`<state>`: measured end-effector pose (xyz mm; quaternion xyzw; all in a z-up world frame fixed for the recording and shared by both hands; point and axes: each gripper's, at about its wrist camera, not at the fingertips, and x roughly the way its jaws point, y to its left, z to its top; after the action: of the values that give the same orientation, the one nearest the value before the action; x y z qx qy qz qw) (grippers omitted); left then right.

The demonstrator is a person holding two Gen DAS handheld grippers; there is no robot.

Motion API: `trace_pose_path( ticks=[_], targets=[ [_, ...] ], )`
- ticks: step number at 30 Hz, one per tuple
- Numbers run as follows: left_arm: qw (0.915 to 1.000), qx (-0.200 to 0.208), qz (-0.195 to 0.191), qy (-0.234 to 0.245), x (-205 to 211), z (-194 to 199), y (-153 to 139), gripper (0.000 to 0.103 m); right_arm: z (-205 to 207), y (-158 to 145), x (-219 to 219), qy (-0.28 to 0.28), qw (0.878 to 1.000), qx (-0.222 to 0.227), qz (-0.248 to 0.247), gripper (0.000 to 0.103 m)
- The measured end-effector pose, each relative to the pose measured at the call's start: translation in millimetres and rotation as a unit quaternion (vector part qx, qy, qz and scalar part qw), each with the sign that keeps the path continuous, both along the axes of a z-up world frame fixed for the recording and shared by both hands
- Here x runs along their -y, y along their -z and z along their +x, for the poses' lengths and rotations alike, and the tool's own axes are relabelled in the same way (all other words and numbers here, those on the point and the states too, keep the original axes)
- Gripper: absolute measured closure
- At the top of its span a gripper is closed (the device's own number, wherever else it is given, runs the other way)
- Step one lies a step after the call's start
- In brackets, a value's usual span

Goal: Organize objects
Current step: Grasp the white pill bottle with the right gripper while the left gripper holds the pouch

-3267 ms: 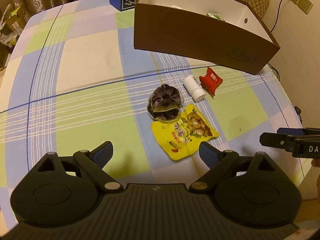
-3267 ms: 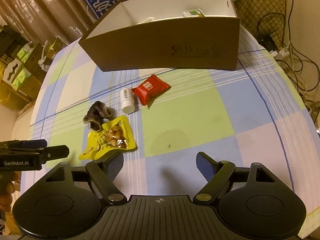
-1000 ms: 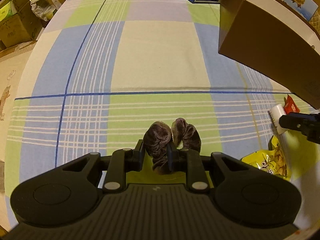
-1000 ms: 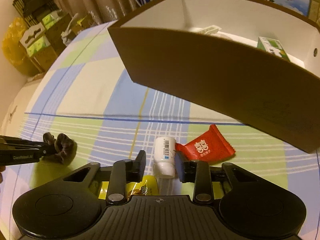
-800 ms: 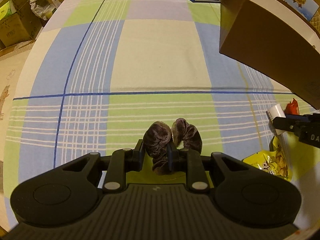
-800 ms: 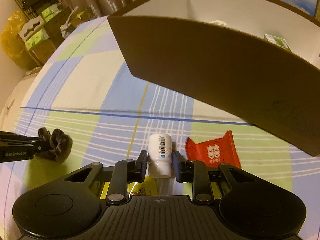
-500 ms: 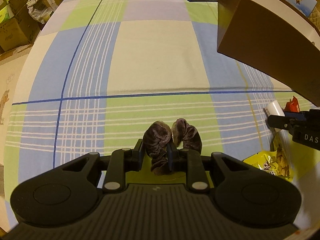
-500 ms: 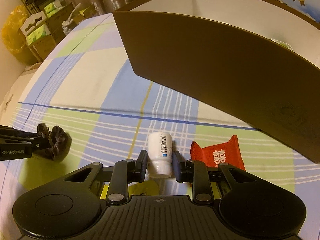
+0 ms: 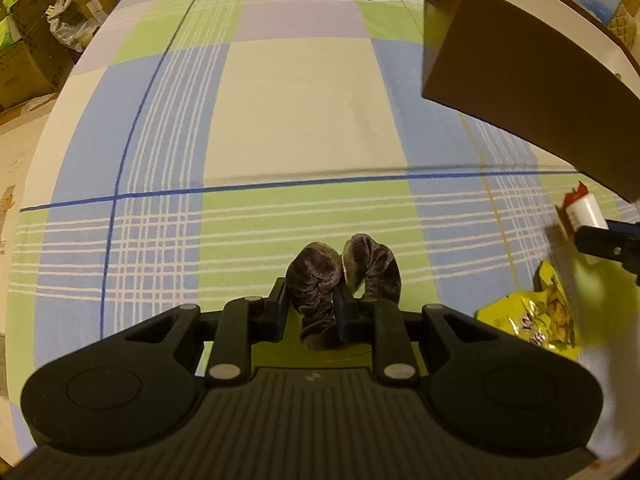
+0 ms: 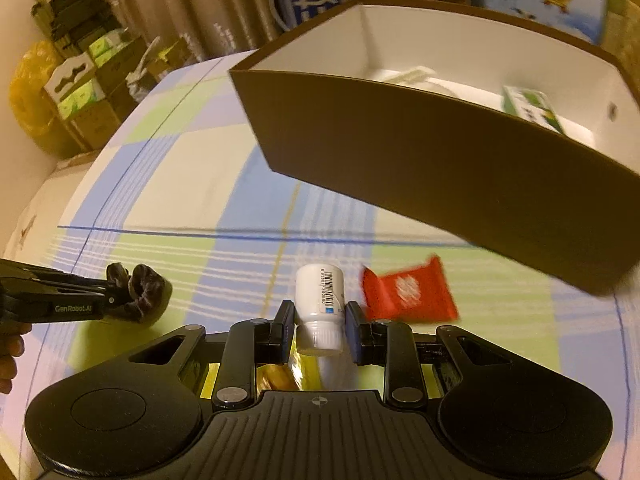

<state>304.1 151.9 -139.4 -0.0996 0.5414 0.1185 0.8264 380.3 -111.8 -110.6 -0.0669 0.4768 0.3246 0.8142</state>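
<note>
Two grips made, both bound for the box

Biggest thing here is the brown box [image 10: 440, 160], open-topped at the far side of the checked cloth [image 9: 280, 100], a few items already inside. Next the white bottle [image 10: 320, 300]: rigid, smooth, probably light. The right gripper [image 10: 319, 326] pinches it just above the cap, where it could slip. The red packet [image 10: 408, 292] lies beside it, blurred. Smallest, the velvet scrunchie [image 9: 340, 280], soft and squashy, is bunched between the left gripper [image 9: 310, 312] fingers, hanging just over the cloth, I think.
</note>
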Motion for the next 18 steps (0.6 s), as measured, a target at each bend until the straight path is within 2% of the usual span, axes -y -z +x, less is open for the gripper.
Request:
trace_pose_path(
  ticks=[10, 13, 18],
  targets=[
    [0.9983, 0.002, -0.031, 0.05, 28.1, -21.6, -1.4, 0.083, -26.0, 5.1, 65.8, 0.076, 0.996, -0.03, -0.02, 0.079],
    [0.9977, 0.007, -0.032, 0.06, 34.5, -29.5, -1.2, 0.072, -32.0, 10.0, 80.6, 0.096, 0.994, -0.039, -0.024, 0.079],
    [0.9962, 0.02, -0.038, 0.076, 40.2, -32.1, -4.5, 0.048, -38.5, 11.1, 96.4, 0.118, 0.992, -0.04, -0.026, 0.079]
  ],
)
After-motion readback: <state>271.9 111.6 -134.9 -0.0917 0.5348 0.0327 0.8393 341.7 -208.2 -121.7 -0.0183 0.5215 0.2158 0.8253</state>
